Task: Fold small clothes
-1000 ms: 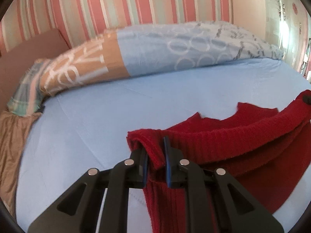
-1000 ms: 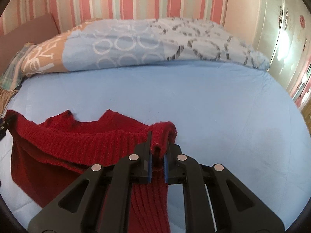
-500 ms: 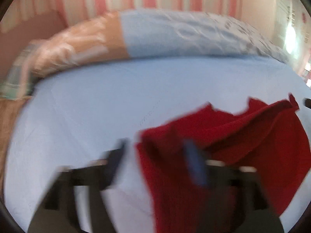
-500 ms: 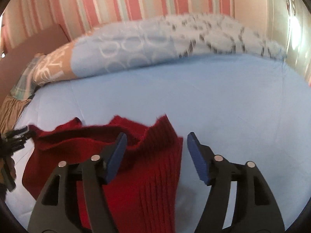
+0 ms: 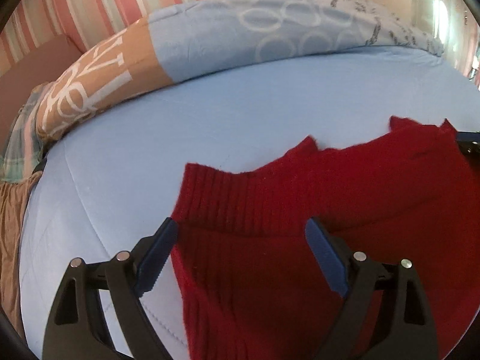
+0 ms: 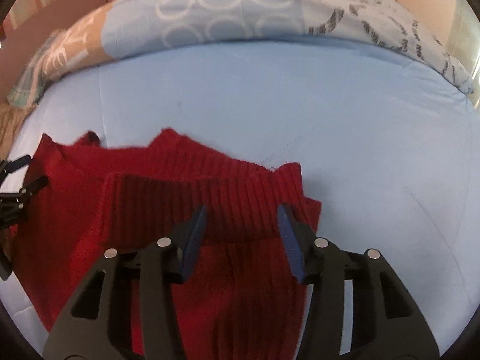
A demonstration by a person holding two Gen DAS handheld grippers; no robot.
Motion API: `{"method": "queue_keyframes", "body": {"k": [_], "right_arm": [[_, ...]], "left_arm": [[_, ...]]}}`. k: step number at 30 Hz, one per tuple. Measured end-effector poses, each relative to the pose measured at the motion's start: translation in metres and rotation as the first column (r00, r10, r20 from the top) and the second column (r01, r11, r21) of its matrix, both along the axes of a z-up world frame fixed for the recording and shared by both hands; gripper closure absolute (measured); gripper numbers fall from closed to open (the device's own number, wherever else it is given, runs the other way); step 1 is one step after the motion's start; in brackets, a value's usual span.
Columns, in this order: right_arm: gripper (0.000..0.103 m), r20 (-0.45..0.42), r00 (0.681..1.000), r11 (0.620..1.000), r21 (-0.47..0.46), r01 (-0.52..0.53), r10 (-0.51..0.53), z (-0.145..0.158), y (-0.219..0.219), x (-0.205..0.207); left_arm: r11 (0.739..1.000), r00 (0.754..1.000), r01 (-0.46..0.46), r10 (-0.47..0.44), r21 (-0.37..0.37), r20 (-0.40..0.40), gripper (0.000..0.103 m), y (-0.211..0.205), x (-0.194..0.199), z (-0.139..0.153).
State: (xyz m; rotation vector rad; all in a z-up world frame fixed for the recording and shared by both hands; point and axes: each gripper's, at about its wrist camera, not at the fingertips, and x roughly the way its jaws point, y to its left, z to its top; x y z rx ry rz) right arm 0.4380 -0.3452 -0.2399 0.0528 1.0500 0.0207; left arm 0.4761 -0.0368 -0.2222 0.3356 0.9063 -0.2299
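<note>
The red knit sweater (image 5: 315, 210) lies on the light blue bed sheet (image 5: 210, 114), folded over itself so that its ribbed hem band (image 5: 234, 198) sits on top, facing the far end of the bed.

The left wrist view shows the left gripper (image 5: 240, 258) with its jaws spread wide, one blue pad on the bare sheet just left of the sweater's edge and the other over the red knit; nothing is held between them. At its right border this view also catches the dark tip of the right gripper (image 5: 469, 145) at the sweater's far corner.

The right wrist view shows the right gripper (image 6: 243, 237) likewise wide open and empty, both pads above the ribbed band (image 6: 210, 201). Only here do the sweater's right edge and the wide stretch of sheet (image 6: 360, 138) beyond it appear, and the left gripper (image 6: 15, 186) shows as dark parts at the left border.

A second ago each gripper pinched a raised corner of the sweater; both have since let go, and the lifted fabric now lies flat.

A patterned duvet (image 5: 240, 33) is bunched along the far side of the bed, against striped wallpaper (image 5: 90, 6).
</note>
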Motion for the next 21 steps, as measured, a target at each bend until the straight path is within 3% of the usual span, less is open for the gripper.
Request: {"method": "queue_keyframes", "body": {"k": [4,6,7,10,15,18,20,21], "right_arm": [[0.098,0.019,0.998,0.993,-0.097,-0.063,0.066,0.004,0.018,0.000],[0.102,0.044,0.995,0.987,-0.140,-0.079,0.086,0.007,0.025,0.000],[0.102,0.080,0.993,0.984,-0.163,-0.070,0.084,0.013,0.027,-0.001],[0.102,0.142,0.989,0.983,-0.184,-0.017,0.044,0.026,0.018,0.001],[0.102,0.083,0.996,0.984,-0.173,0.049,-0.035,0.012,-0.005,0.022],[0.101,0.110,0.994,0.992,-0.123,0.042,-0.028,0.025,-0.007,0.013],[0.083,0.137,0.991,0.994,-0.105,0.016,-0.002,0.039,0.002,-0.002],[0.064,0.142,0.990,0.996,-0.091,0.001,0.012,0.044,0.007,-0.010]], "left_arm": [[0.998,0.998,-0.056,0.056,0.007,0.008,0.017,0.012,0.005,-0.003],[0.996,0.996,-0.084,0.084,0.010,0.012,0.026,0.021,0.007,-0.003],[0.995,0.995,-0.101,0.101,0.016,0.015,0.032,0.027,0.010,-0.004],[0.992,0.992,-0.128,0.127,0.003,0.009,0.033,0.044,0.012,-0.008],[0.992,0.992,-0.121,0.118,0.047,0.050,0.033,0.039,0.006,-0.009],[0.989,0.989,-0.141,0.138,0.054,0.062,0.033,0.039,0.002,-0.005],[0.986,0.985,-0.166,0.164,0.033,0.058,0.033,0.045,-0.001,0.003],[0.985,0.983,-0.172,0.170,0.027,0.070,0.033,0.045,-0.005,0.010]]}}
